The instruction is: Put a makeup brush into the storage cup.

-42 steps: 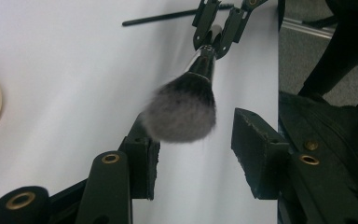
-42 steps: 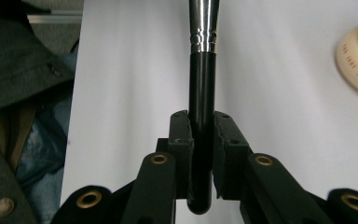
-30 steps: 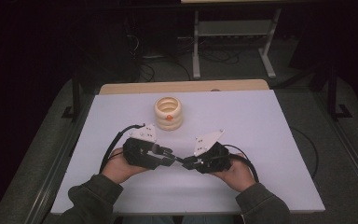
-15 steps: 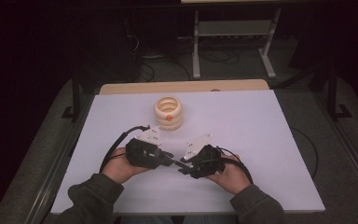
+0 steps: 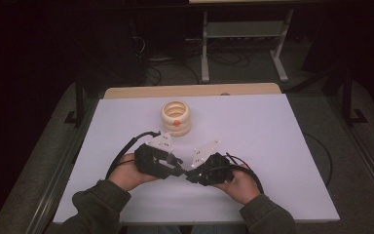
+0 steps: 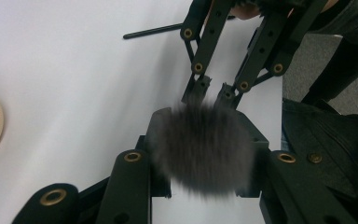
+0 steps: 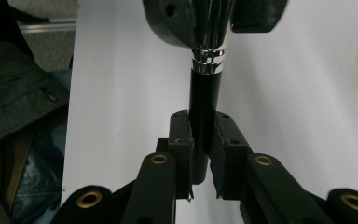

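A makeup brush (image 7: 206,88) is held between the two grippers above the white table (image 5: 282,146), level with it, as the high view shows. Its black handle is pinched between the pads of the right gripper (image 7: 200,144), whose jaws have just been closing and are now pressed against the handle on both sides; the chrome ferrule lies just beyond the pad tips. In the left gripper view, the fluffy grey head (image 6: 205,149) of the brush sits between the jaws of the left gripper (image 6: 200,140), whose jaws have just been opening; they stand spread around the bristles, and whether the pads still press on the tuft cannot be told, as the hairs hide them. The right gripper's jaws are seen straight ahead of the left one's, just past the tuft.

The step in hand is judged to be a handover of the brush from one gripper to the other, or a working of the bristles. A stack of cream rings (image 5: 176,118) stands well beyond both grippers and is untouched.

For the next move, the handle grip should be kept firm while the left jaws are drawn clear of the soft head, so that the brush is not tilted or pulled out.
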Demonstrator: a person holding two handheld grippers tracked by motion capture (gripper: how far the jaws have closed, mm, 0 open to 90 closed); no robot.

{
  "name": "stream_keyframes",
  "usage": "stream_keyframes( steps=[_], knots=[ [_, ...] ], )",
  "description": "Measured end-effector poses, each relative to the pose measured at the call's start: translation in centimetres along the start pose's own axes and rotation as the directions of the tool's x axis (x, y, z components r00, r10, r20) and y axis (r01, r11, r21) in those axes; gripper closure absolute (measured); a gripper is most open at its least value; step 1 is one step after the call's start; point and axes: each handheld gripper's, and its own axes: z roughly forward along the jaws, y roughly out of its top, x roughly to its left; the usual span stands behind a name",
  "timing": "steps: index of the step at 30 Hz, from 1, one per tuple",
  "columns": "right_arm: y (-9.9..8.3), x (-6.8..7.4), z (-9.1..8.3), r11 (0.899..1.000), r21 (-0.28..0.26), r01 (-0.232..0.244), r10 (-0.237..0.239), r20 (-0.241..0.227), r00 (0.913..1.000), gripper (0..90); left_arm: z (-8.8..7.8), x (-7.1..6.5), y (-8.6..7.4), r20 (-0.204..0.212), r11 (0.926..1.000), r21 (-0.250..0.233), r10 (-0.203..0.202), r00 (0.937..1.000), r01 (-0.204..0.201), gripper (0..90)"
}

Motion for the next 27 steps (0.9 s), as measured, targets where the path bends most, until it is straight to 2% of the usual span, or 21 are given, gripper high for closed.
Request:
stream_keyframes(
  steps=[5,9,12,21,23,24,25,27],
  knots=[
    [-0.07,-0.27,-0.54,0.999,-0.043,-0.012,0.012,0.006,0.9999,78.4,0.17,-0.08,0.0,-0.007,1.0,-0.007,-0.007,0.9999,0.007,65.6],
    [0.04,-0.09,-0.59,0.997,-0.064,-0.053,0.054,0.003,0.9986,78.3,0.15,0.01,0.06,-0.007,0.9999,-0.014,-0.009,0.9999,0.009,69.4],
    [0.13,0.07,-0.58,0.996,-0.058,-0.073,0.073,0.001,0.9973,78.3,0.16,0.18,0.12,-0.004,0.9996,-0.024,-0.012,0.9999,0.012,71.6],
    [0.07,0.0,-0.38,0.996,-0.062,-0.059,0.06,0.018,0.998,77.9,0.39,0.31,0.35,0.018,0.9992,-0.031,-0.026,0.9995,0.026,77.0],
    [-0.03,-0.09,-0.36,0.997,-0.061,-0.056,0.057,0.02,0.9982,76.8,0.54,0.27,0.43,0.015,0.9992,-0.027,-0.03,0.9994,0.031,77.2],
    [-0.15,-0.15,-0.36,0.997,-0.064,-0.051,0.053,0.025,0.9983,73.5,0.57,0.29,0.46,0.009,0.9995,-0.021,-0.024,0.9997,0.024,77.2],
    [-0.24,-0.09,-0.39,0.996,-0.071,-0.061,0.064,0.029,0.9976,68.4,0.69,0.28,0.46,0.005,0.9996,-0.016,-0.025,0.9997,0.025,77.3],
    [-0.58,-0.19,-0.36,0.993,-0.069,-0.092,0.093,0.022,0.9954,63.9,0.84,0.36,0.44,0.001,0.9996,-0.001,-0.028,0.9996,0.028,77.3]
  ],
)
